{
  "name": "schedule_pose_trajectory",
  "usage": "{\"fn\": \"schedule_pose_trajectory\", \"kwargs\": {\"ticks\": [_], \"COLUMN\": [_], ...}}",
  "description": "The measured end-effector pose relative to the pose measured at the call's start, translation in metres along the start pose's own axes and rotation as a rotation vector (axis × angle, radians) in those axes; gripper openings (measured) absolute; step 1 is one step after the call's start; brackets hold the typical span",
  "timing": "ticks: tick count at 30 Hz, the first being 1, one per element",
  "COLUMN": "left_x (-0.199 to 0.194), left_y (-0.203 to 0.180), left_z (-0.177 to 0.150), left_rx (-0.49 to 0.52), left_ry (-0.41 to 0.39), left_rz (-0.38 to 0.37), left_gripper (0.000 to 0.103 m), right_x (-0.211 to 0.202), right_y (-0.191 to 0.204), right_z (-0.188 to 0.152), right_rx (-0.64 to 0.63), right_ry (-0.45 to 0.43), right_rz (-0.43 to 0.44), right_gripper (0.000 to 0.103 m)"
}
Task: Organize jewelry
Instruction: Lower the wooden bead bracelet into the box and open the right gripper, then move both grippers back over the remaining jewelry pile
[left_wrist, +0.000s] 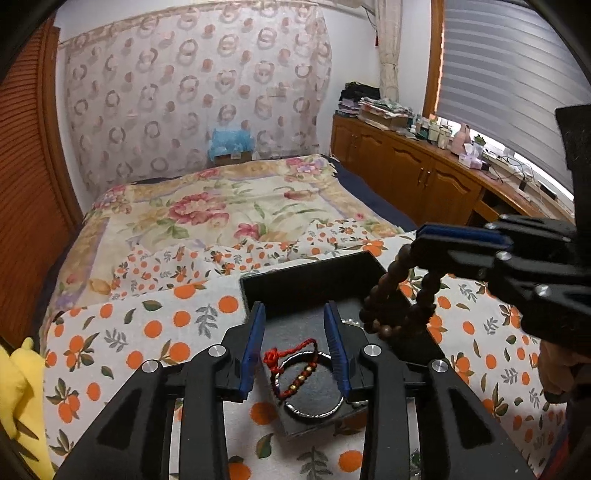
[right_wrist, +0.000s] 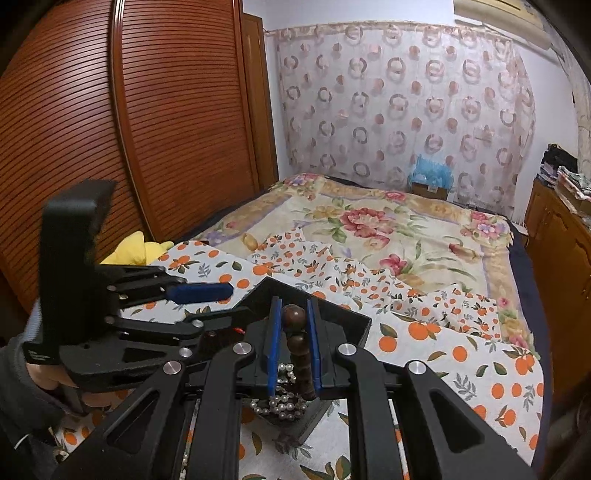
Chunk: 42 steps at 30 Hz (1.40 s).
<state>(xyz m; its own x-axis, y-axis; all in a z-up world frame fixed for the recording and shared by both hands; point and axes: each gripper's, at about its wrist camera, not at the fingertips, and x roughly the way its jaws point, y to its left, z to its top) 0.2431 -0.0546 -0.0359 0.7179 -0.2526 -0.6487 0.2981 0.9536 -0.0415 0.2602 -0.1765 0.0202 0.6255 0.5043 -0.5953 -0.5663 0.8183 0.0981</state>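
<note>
Across the bed (left_wrist: 221, 206) lies a floral blanket (right_wrist: 388, 229), and over its near end an orange-print cloth (left_wrist: 155, 332) that carries everything else. A black tray (left_wrist: 295, 280) sits on this cloth, one corner pointing away in the right wrist view.

Over the tray's near edge hangs the left gripper (left_wrist: 295, 347), its blue-padded fingers (left_wrist: 255, 343) spread apart with nothing between them. Beneath that gap, on the tray floor near its front edge, rests a silver bangle (left_wrist: 317, 410), and a red cord bracelet (left_wrist: 291, 365) with small gold beads lies across it, touching it.

Above the tray's right edge the right gripper (right_wrist: 293, 343) is clamped on a dark wooden bead bracelet (left_wrist: 402, 295). The loop dangles from the pads (left_wrist: 461, 236) in the left wrist view, its lowest beads close over the tray; whether they touch it cannot be told. In the right wrist view a column of brown beads stands pinched between the two blue pads.

A string of pearls (right_wrist: 282, 402) lies heaped in the tray's near corner, under the right gripper.

A yellow plush (right_wrist: 136, 247) rests at the cloth's left edge.
</note>
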Motion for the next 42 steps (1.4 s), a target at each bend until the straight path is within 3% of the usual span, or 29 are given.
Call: {"fn": "schedule_pose_trajectory", "kwargs": {"ticks": [3,7,15,17,27,42], "left_x": [-0.007,-0.021,-0.037,-0.04,-0.064,-0.099], "left_y": [0.005,0.016,0.031,0.033,0.023,0.002], "left_z": [-0.003,-0.01,-0.027,-0.03,-0.06,-0.109], "left_rx": [-0.008,-0.027,-0.056,-0.06,-0.06,-0.046], "left_ry": [-0.006,-0.018,-0.014,-0.013,-0.009,0.012], "left_rz": [0.019,0.042,0.071,0.072,0.057,0.029], "left_gripper": [0.042,0.047,0.049,0.049,0.049,0.049], "right_x": [0.01,0.02,0.032,0.031,-0.004,-0.051], "right_y": [0.001,0.001,0.0,0.001,0.01,0.042], "right_z": [0.0,-0.001,-0.002,-0.003,-0.021,-0.088], "right_rx": [-0.007,-0.005,0.009,0.01,0.02,0.042], "right_ry": [0.015,0.031,0.05,0.045,0.02,0.05], "right_rz": [0.001,0.002,0.005,0.002,-0.022,-0.038], "right_gripper": [0.015,0.015,0.017,0.029,0.03,0.03]}}
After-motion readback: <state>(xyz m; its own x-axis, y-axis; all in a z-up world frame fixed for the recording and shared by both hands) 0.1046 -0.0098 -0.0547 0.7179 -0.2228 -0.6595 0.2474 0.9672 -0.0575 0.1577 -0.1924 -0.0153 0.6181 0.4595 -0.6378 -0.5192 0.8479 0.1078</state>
